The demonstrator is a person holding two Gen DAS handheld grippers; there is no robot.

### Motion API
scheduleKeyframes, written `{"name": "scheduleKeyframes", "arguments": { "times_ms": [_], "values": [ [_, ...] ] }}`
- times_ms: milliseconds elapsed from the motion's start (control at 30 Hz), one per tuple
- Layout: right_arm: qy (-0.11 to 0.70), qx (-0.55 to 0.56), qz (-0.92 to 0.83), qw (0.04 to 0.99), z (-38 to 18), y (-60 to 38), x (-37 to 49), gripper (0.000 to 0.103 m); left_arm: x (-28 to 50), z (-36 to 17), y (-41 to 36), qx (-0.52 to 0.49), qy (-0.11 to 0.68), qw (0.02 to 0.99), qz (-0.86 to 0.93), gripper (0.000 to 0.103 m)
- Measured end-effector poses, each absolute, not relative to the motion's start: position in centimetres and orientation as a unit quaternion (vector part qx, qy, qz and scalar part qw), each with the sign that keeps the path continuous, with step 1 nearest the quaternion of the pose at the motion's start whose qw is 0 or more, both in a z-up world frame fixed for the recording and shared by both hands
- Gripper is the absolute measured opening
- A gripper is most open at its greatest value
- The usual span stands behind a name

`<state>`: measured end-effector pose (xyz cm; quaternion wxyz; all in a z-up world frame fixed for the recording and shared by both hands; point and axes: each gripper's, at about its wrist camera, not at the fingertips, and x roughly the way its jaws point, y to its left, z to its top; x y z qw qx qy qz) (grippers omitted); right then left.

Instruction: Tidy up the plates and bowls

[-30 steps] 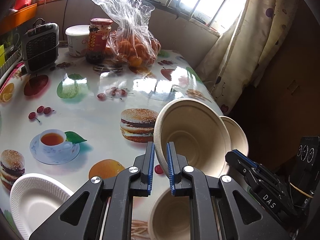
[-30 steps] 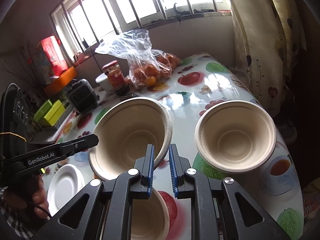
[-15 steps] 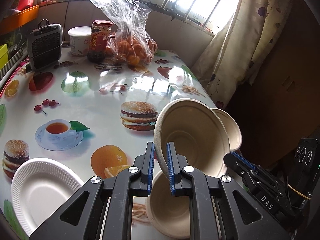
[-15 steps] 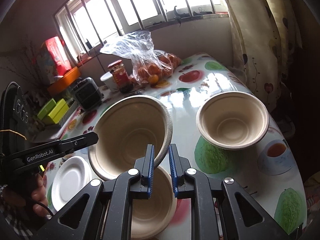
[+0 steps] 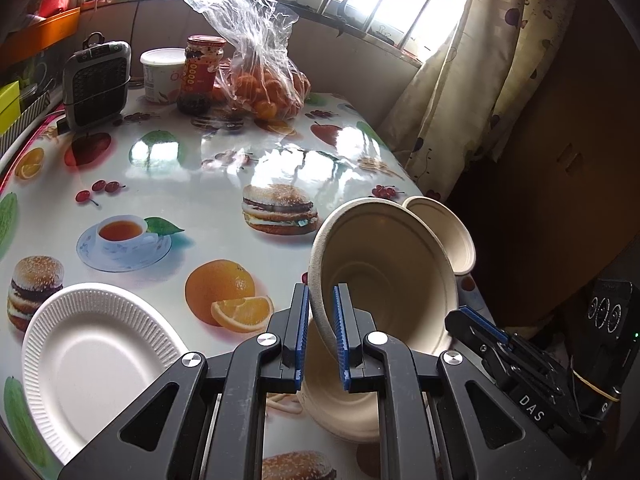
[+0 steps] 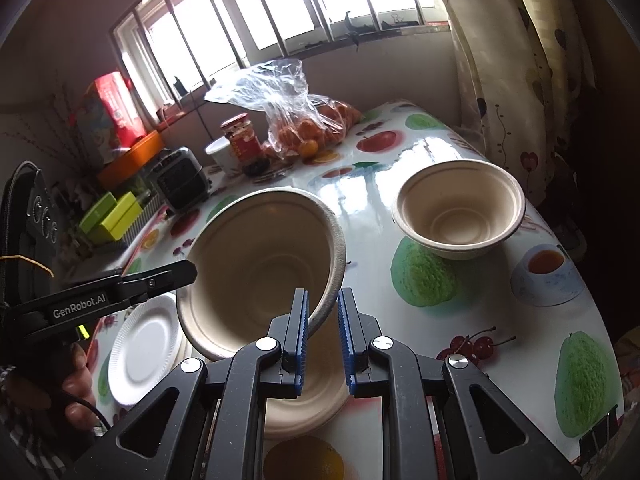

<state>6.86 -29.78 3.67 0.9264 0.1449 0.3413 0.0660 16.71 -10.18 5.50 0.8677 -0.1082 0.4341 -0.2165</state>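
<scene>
Held bowl [image 5: 384,276]: tilted, rim pinched by left gripper [image 5: 321,336] and right gripper [image 6: 323,336], above 1 table bowl [image 6: 308,396]; level it, centre over that bowl, lower, then release both.

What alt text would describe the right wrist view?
Two black hand-held tools, the right tool and left tool, pinch opposite rim edges of a tilted beige paper bowl above a second bowl on a fruit-print tablecloth. A third bowl stands right; a white paper plate lies left.
</scene>
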Motion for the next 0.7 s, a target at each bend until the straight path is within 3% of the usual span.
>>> {"name": "scheduleKeyframes", "arguments": {
  "times_ms": [700],
  "values": [
    [0.354,0.153,0.058,0.921,1.6,-29.5,4.6,0.015,14.9,3.7,-10.1,-0.102,0.454,0.858,-0.22,0.013]
  ]
}}
